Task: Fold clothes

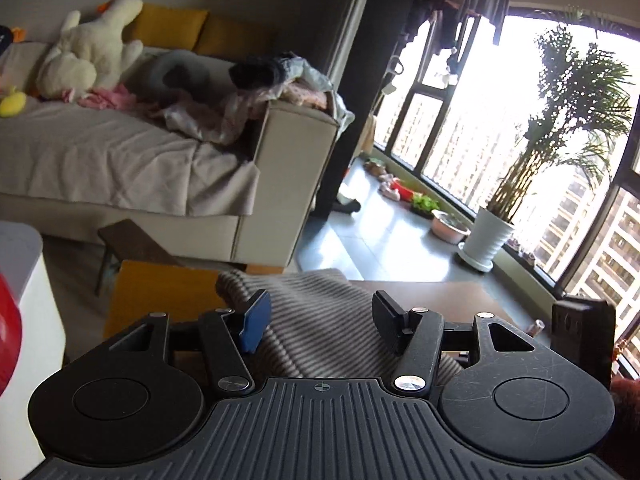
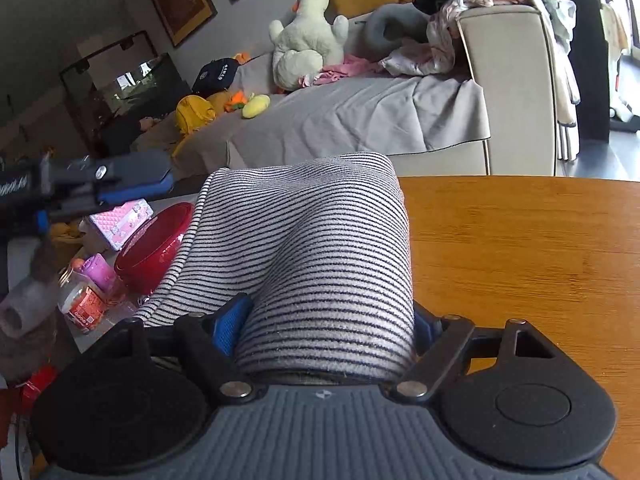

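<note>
A black-and-white striped garment lies folded in a thick band along the left edge of the wooden table, with its left side hanging over the edge. My right gripper is open wide, and the near end of the garment humps up and fills the gap between its blue-padded fingers. In the left wrist view the same striped garment lies under my left gripper, which is open and holds nothing. The left gripper also shows at the left of the right wrist view, off the table's side.
Left of the table stand a red bowl, a pink case and a plastic jar. Behind is a sofa with a plush duck and piled clothes. A potted palm stands by the window.
</note>
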A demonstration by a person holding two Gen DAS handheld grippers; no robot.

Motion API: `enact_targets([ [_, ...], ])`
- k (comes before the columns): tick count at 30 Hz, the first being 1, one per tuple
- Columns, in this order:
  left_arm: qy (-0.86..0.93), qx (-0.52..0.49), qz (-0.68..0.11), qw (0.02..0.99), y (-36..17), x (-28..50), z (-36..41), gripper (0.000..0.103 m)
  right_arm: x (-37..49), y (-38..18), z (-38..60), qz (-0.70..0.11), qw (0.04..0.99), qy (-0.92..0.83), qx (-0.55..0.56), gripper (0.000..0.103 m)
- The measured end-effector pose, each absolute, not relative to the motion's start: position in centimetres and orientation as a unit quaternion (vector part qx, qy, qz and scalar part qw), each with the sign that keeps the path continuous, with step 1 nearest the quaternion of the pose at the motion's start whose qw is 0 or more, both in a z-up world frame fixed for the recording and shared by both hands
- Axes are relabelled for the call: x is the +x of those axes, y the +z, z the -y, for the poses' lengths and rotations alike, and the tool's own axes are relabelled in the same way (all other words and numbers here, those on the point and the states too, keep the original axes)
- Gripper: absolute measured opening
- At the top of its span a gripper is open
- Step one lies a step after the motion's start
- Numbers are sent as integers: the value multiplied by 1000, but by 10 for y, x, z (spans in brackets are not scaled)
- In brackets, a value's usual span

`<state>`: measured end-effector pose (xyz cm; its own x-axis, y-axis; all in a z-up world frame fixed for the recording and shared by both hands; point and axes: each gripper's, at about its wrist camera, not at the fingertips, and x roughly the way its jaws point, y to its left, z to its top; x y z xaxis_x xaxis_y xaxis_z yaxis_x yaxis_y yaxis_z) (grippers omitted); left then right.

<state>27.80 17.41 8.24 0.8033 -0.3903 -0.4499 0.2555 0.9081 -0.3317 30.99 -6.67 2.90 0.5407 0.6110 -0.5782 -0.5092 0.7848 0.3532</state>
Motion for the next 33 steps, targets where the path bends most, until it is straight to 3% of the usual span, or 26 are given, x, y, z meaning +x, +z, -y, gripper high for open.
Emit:
enact_targets([
  [5, -172, -108, -331, 922, 31, 327, -158, 60, 266, 56, 61, -252, 922, 285, -67, 83],
  [9, -183, -130, -317, 921, 19, 327, -170, 62, 230, 76, 39, -179, 921, 320, -129, 67],
  [12, -178, -126, -315, 924, 16, 331, -170, 62, 225, 56, 15, -219, 905, 341, -126, 53],
  [18, -144, -84, -294, 941, 22, 314, -158, 62, 213, 44, 22, -218, 917, 324, -85, 53],
  [22, -102, -73, -265, 956, 44, 266, -152, 70, 206, 57, 49, -217, 925, 310, -47, 54],
  [26, -140, -103, -259, 950, 50, 214, -150, 65, 206, 66, 79, -215, 937, 275, -9, 57],
  [30, -151, -92, -293, 940, 27, 208, -136, 61, 236, 52, 99, -274, 928, 251, 40, 45],
  [33, -142, -75, -293, 942, 17, 211, -132, 64, 252, 34, 107, -313, 914, 250, 71, 47],
])
